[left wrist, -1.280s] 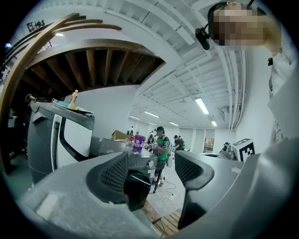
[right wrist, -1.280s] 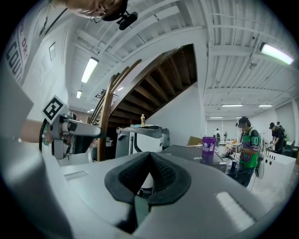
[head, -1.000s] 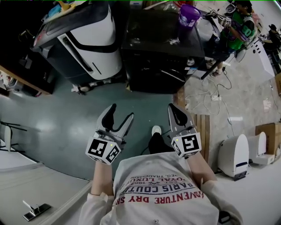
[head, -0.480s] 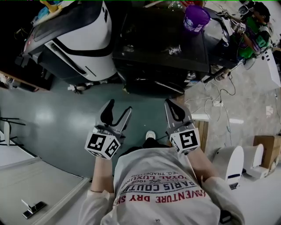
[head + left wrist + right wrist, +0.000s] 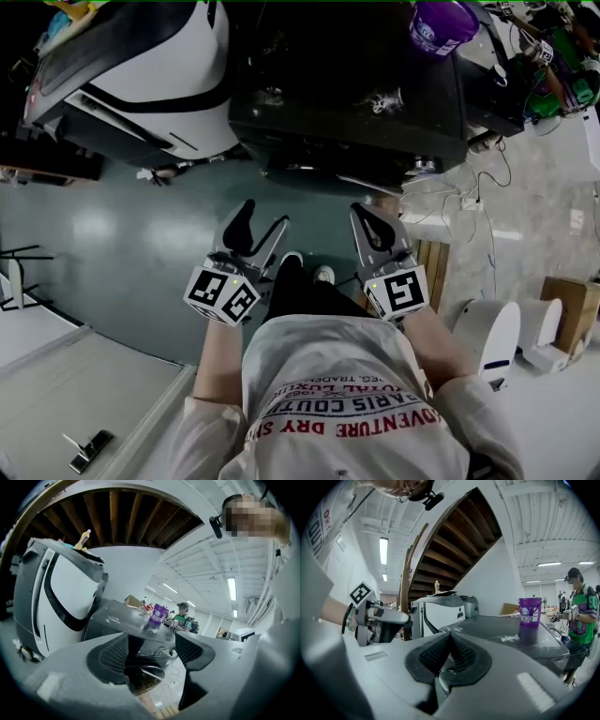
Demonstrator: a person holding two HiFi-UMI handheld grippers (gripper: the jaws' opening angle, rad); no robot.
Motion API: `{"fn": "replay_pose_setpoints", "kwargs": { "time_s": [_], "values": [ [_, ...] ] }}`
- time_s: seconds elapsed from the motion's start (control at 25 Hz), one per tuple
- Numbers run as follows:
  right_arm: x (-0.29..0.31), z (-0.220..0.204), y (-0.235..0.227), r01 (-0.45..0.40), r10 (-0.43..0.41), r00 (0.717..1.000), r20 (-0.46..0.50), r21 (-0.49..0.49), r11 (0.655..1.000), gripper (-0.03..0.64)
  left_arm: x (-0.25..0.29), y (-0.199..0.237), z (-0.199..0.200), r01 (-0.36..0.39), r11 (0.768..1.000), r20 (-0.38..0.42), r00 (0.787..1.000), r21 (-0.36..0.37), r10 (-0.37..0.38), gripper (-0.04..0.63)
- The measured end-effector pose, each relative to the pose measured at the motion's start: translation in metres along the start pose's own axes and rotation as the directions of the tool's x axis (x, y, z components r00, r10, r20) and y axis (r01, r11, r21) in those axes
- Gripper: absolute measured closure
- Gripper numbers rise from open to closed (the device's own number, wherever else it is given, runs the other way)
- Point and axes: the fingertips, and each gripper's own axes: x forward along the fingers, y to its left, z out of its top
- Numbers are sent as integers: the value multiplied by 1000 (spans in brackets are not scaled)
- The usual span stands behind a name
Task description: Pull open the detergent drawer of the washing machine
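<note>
The black washing machine (image 5: pixel 347 84) fills the top middle of the head view, seen from above, with a purple cup (image 5: pixel 441 23) standing on its lid. Its front face is in shadow and I cannot make out the detergent drawer. My left gripper (image 5: pixel 261 223) hangs open and empty over the green floor, short of the machine's front. To its right, my right gripper (image 5: pixel 367 223) is shut with nothing in it, also short of the machine. The left gripper view has the machine (image 5: pixel 117 620) and cup (image 5: pixel 159 613) beyond the spread jaws (image 5: pixel 150 653). The right gripper (image 5: pixel 450 651) points over the machine's lid (image 5: pixel 506 637).
A large white-and-black appliance (image 5: pixel 141 66) stands just left of the washing machine. Cables (image 5: pixel 478 216) lie on the floor to the right, next to wooden slats (image 5: pixel 436 272) and a white unit (image 5: pixel 487 337). A person in green (image 5: pixel 572 75) stands at the far right.
The machine has come closer and now fills more of the head view's top. Both grippers have kept their poses, the left open, the right shut. A leg has come forward between them.
</note>
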Motion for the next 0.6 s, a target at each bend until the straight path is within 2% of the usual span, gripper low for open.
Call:
{"fn": "replay_pose_setpoints", "kwargs": {
  "time_s": [0.08,0.24,0.4,0.6],
  "values": [
    [19,-3,-1,0,0,1000,-2,-2,1000,615,16,14,-10,51,995,3,999,-89,-50,281],
    [58,-5,-5,21,-21,1000,17,15,1000,615,48,40,-26,133,963,4,991,-233,-136,281],
    [89,-29,-9,48,-48,999,-17,27,998,615,72,69,-49,161,927,8,986,-338,-168,281],
    [125,-58,-10,49,-48,998,-41,41,998,615,102,109,-71,179,865,42,983,-469,-181,279]
  ]
}}
